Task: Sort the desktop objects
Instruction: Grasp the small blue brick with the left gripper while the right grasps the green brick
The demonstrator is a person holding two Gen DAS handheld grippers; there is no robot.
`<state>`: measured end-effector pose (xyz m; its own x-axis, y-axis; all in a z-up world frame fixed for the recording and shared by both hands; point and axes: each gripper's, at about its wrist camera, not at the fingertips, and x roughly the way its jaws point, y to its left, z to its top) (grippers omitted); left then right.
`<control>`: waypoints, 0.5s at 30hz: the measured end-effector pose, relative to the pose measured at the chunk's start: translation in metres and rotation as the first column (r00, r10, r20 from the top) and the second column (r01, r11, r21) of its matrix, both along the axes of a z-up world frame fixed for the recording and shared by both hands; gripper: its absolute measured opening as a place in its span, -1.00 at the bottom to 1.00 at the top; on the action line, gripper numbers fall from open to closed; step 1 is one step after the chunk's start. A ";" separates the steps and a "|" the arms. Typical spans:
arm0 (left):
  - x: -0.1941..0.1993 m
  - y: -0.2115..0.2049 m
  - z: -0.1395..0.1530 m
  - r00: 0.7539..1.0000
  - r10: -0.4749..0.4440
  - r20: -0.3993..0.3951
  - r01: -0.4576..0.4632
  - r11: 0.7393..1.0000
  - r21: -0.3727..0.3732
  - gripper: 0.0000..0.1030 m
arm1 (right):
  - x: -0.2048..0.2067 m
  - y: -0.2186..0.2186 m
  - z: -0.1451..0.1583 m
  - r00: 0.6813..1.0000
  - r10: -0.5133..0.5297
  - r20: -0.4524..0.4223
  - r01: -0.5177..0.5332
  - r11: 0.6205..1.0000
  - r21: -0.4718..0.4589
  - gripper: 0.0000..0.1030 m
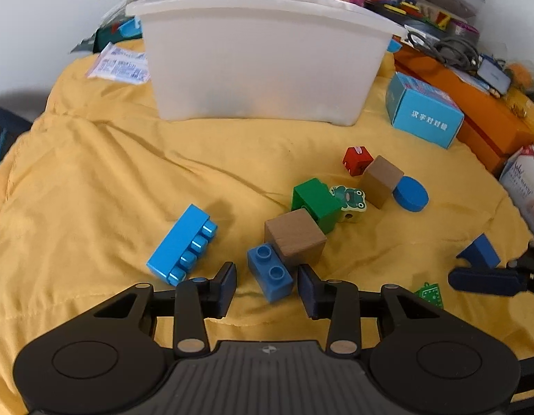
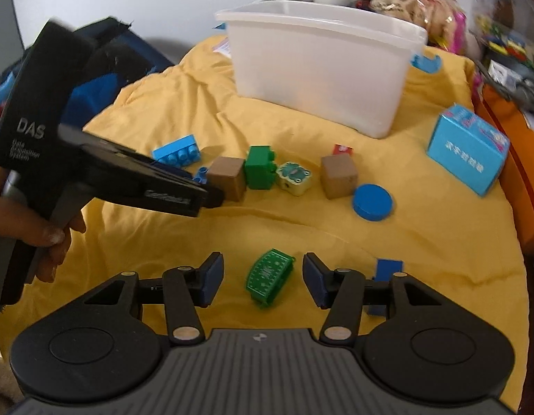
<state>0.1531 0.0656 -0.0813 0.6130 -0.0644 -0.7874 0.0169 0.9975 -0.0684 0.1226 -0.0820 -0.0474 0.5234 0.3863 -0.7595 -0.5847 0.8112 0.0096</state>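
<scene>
In the left wrist view my left gripper (image 1: pixel 267 278) stands open low over the yellow cloth, with a small blue two-stud brick (image 1: pixel 270 273) between its pads and a narrow gap on each side. A wooden cube (image 1: pixel 296 238) touches that brick from behind. My right gripper (image 2: pixel 263 280) is open around a green curved piece (image 2: pixel 270 276) that lies on the cloth, the pads clear of it. From the right wrist view the left gripper (image 2: pixel 209 197) shows side-on, held by a hand, its tips in front of the wooden cube (image 2: pixel 228 178). The white bin (image 1: pixel 260 55) stands at the back.
Around the cube lie a long light-blue brick (image 1: pixel 182 245), a green brick (image 1: pixel 315 204), a frog block (image 1: pixel 350 202), a second wooden cube (image 1: pixel 382 180), a red block (image 1: pixel 356 160) and a blue disc (image 1: pixel 410 193). A blue carton (image 1: pixel 422 110), an orange box (image 1: pixel 474 110) and clutter line the right side.
</scene>
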 end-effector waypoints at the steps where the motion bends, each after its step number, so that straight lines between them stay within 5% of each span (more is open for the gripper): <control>1: 0.000 -0.001 0.000 1.000 -0.006 0.001 0.006 1.000 0.013 -0.23 | -0.002 0.005 -0.001 1.000 0.014 0.024 -0.013 1.000 -0.026 0.07; 3: -0.002 -0.002 0.001 1.000 -0.018 -0.001 0.018 0.999 0.031 -0.59 | -0.010 0.014 -0.001 0.994 0.055 0.097 -0.047 0.995 -0.087 0.02; 7: -0.012 0.003 0.006 0.999 -0.047 -0.020 0.047 0.999 0.013 -0.65 | -0.026 0.026 0.001 0.971 0.158 0.177 -0.128 0.977 -0.173 -0.29; 15: -0.054 -0.005 0.014 0.993 -0.108 -0.056 0.107 0.994 -0.025 -0.66 | -0.022 0.030 -0.020 0.981 0.141 0.137 -0.099 0.956 -0.275 -0.25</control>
<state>0.0988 0.0604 -0.0672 0.5553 -0.1451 -0.8189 0.1191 0.9884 -0.0944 0.1002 -0.0522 -0.0673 0.6035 0.2485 -0.7576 -0.6554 0.6957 -0.2939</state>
